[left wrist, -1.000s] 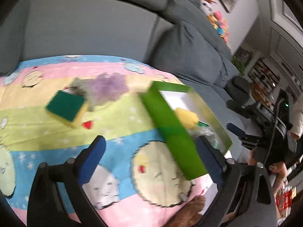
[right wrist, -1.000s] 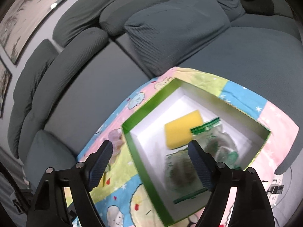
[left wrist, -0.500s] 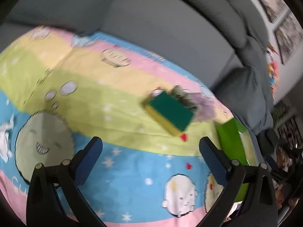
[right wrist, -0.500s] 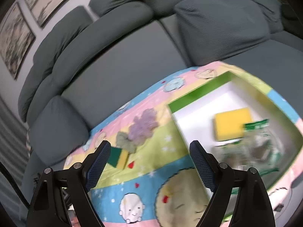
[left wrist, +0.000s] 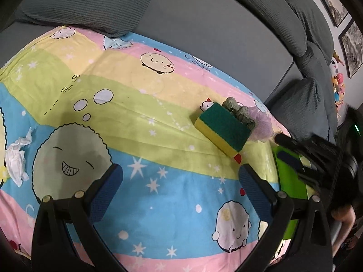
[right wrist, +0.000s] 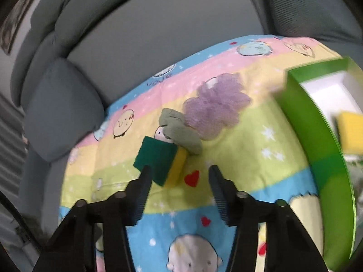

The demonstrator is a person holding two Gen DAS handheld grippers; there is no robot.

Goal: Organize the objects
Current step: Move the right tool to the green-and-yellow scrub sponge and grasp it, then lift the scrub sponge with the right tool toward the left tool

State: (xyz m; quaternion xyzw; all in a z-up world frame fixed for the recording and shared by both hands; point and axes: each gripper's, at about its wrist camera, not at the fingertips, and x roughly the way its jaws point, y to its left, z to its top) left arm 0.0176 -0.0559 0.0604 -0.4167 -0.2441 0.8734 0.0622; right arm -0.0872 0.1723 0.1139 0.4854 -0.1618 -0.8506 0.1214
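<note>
Sitting in green box (right wrist: 317,136): yellow sponge (right wrist: 350,133).

Hidden, cropped and blurred parts

Right wrist view smeared by motion throughout; green box (right wrist: 317,140) cut off at the right edge, its contents unreadable beyond a yellow sponge (right wrist: 350,133) half out of frame. In the left wrist view, same box (left wrist: 290,176) largely covered by the right gripper (left wrist: 301,156), whose jaws show too dimly to judge. Purple mesh puff (left wrist: 262,124) and grey-green cloth (left wrist: 240,113) partly hidden behind the green-topped sponge (left wrist: 223,127). Plush toys (left wrist: 338,77) far right too small to make out.
</note>
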